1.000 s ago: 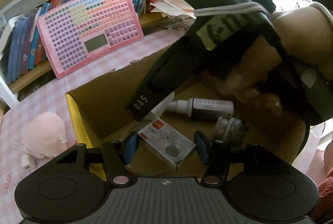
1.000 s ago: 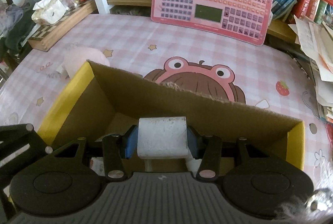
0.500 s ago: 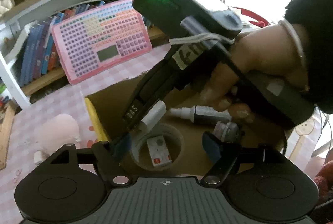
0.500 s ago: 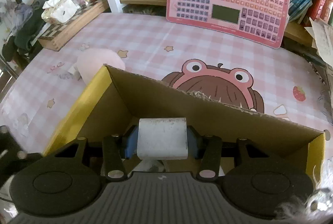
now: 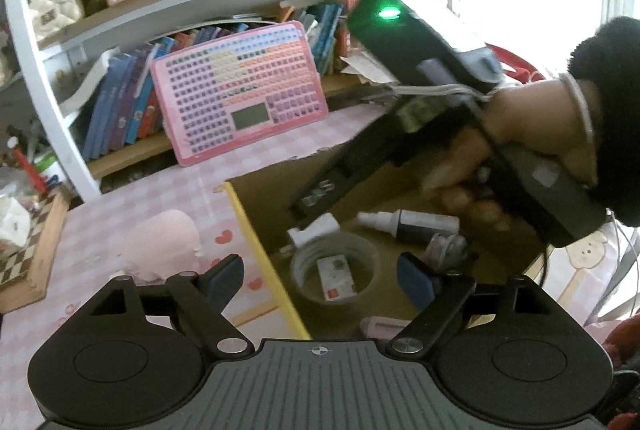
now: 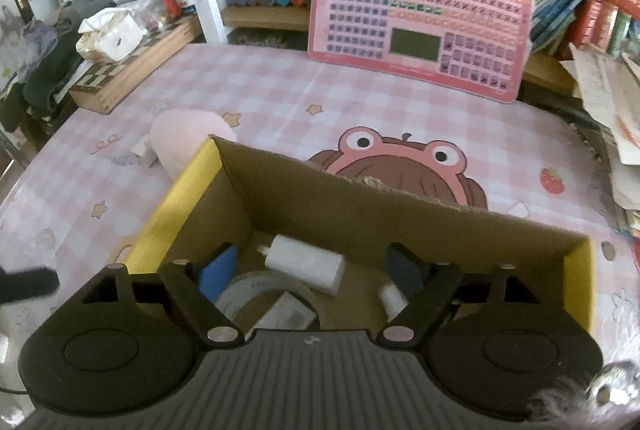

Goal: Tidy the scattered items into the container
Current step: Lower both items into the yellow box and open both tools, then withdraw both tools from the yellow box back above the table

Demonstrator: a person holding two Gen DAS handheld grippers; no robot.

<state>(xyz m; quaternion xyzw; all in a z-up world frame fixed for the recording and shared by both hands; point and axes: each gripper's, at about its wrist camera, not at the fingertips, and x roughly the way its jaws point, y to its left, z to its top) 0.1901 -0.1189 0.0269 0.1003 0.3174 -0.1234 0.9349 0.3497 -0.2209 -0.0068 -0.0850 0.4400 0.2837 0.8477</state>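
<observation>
Both jaws just opened, empty: left gripper (image 5: 320, 276) and right gripper (image 6: 310, 266) above cardboard box (image 6: 360, 206), white charger (image 6: 306, 263) inside.

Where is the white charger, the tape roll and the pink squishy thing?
white charger (image 6: 306, 264), right wrist view, its top face.
tape roll (image 5: 301, 264), left wrist view, left rim.
pink plush toy (image 5: 164, 244), left wrist view, its rounded body.

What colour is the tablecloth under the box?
Pink-and-white checks on the tablecloth, with a frog cartoon; clearest in the right wrist view.
</observation>
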